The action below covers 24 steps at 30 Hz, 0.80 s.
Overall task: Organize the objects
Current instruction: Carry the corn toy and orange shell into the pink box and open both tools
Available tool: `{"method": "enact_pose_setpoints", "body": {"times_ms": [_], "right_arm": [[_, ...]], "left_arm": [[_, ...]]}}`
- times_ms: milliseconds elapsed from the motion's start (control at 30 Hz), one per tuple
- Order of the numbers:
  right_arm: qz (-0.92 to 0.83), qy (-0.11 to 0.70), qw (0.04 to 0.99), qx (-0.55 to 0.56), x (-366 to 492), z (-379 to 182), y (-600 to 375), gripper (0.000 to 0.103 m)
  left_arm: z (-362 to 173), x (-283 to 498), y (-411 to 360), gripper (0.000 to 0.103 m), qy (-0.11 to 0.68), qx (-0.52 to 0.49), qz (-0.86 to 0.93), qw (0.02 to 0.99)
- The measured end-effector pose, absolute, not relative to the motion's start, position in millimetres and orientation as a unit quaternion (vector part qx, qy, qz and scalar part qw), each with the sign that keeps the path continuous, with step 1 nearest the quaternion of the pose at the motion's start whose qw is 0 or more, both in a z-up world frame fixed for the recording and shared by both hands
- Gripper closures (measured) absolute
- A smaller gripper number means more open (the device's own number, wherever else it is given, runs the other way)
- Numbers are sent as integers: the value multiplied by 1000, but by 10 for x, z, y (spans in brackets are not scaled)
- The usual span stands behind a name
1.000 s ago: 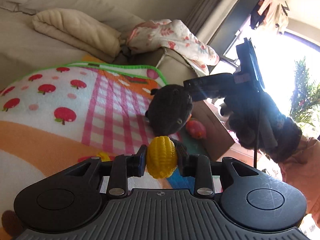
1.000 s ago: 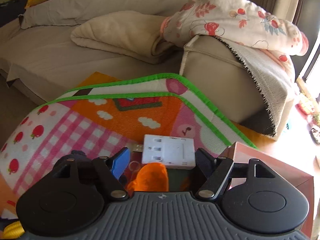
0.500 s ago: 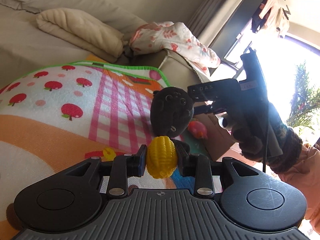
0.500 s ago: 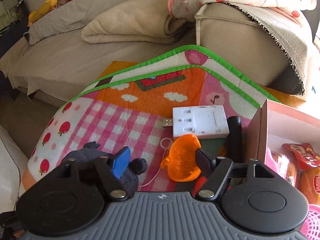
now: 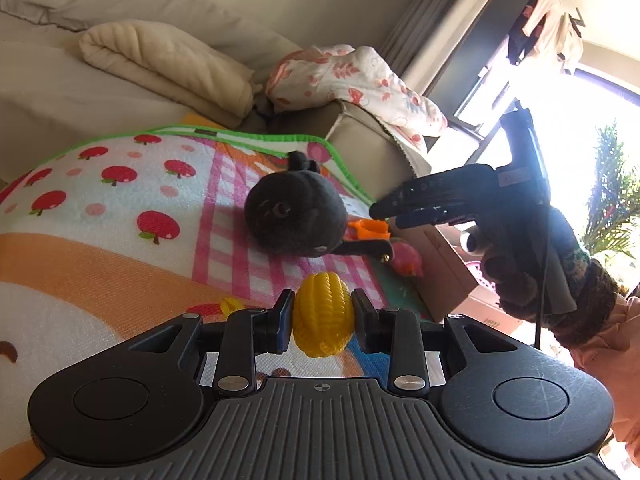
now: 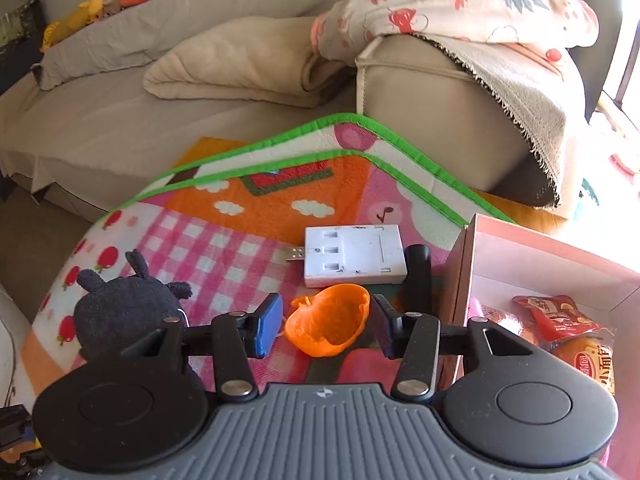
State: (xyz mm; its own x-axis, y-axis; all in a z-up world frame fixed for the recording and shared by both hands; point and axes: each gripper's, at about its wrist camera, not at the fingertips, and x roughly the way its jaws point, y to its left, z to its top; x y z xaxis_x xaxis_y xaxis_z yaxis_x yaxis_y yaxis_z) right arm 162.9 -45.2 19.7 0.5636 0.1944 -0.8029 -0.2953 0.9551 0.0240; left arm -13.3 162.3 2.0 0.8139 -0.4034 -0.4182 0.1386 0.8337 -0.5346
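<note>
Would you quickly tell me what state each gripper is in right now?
Left gripper: shut on the yellow toy corn.
Right gripper: open, fingers on either side of the orange plastic cup, not yet clamped.

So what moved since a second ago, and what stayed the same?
The right gripper came forward and down; its open fingers now straddle the orange plastic cup, not squeezing it yet. The left gripper stayed shut on the yellow toy corn. The black plush toy lies where it did.
</note>
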Motion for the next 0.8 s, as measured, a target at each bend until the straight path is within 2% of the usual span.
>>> {"method": "enact_pose_setpoints", "body": {"times_ms": [33,100,167,267,367,400,667,733,800], "right_arm": [[136,448,882,-62,1663,154,-421,52],[124,453,879,-88,1742,9,-311,41],[117,454,876,-111,1764,-71,-229,41],[134,451,873,-127,1662,-72,-183,57],[148,438,875,-140,1412,42,-219,86],[159,439,875,-129,1321,98,-282,86],[176,384,896,-139,423,393,-754,85],[157,361,905,-161,331,393,-780,76],[151,350,909,-168,328,382,-794,55]], "left_arm": [[16,-127,1623,69,269,-248,-148,919],[20,-137,1621,69,267,-247,-150,919],[25,-141,1609,69,269,-244,-151,919],[32,-164,1573,69,275,-237,-156,919],[60,-197,1516,69,280,-223,-158,920],[73,-217,1493,69,281,-219,-159,921],[116,-305,1214,69,303,-185,-170,919],[129,-311,1158,69,295,-176,-166,924],[121,-288,1134,69,289,-168,-153,930]]}}
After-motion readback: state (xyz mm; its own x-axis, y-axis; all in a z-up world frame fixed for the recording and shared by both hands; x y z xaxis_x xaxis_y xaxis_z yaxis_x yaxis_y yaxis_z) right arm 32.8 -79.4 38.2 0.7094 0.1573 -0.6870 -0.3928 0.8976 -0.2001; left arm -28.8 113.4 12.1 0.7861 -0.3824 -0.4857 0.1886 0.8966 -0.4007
